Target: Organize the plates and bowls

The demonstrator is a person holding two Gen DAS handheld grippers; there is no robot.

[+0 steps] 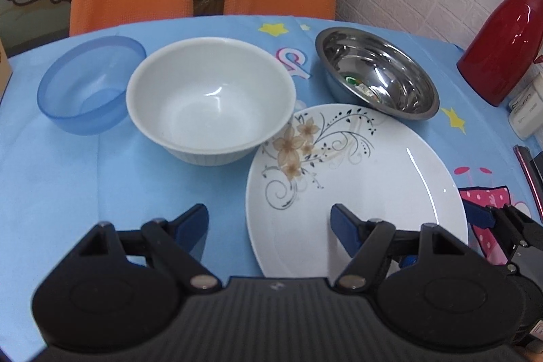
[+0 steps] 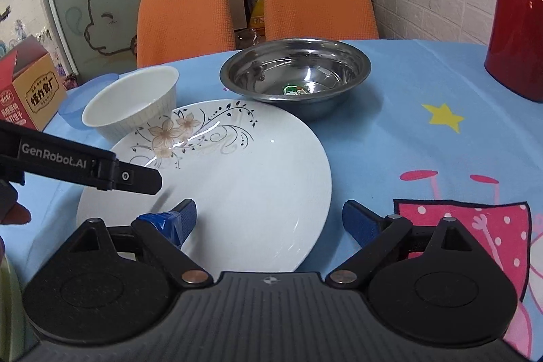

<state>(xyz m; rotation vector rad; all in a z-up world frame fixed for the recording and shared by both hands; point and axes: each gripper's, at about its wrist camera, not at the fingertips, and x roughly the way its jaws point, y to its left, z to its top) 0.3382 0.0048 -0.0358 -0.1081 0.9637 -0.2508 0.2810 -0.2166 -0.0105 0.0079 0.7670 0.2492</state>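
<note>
1. A translucent blue plastic bowl (image 1: 90,83) stands upright near the table's (image 1: 68,178) far left edge.
2. Just beside it, to the right, sits a white ceramic bowl (image 1: 210,97), upright, its rim overlapping the edge of the plate.
3. The left gripper (image 1: 269,221) hangs above the near edge, jaws apart with nothing between them; one finger is over the plate.
4. A white floral plate (image 1: 356,185) lies flat towards the near edge.
5. A stainless steel bowl (image 1: 376,70) sits behind the plate, towards the far edge.
6. The right gripper (image 2: 268,219) has its jaws apart and empty over the plate's near right rim.
7. A red thermos jug (image 1: 505,36) stands at the far right edge.
</note>
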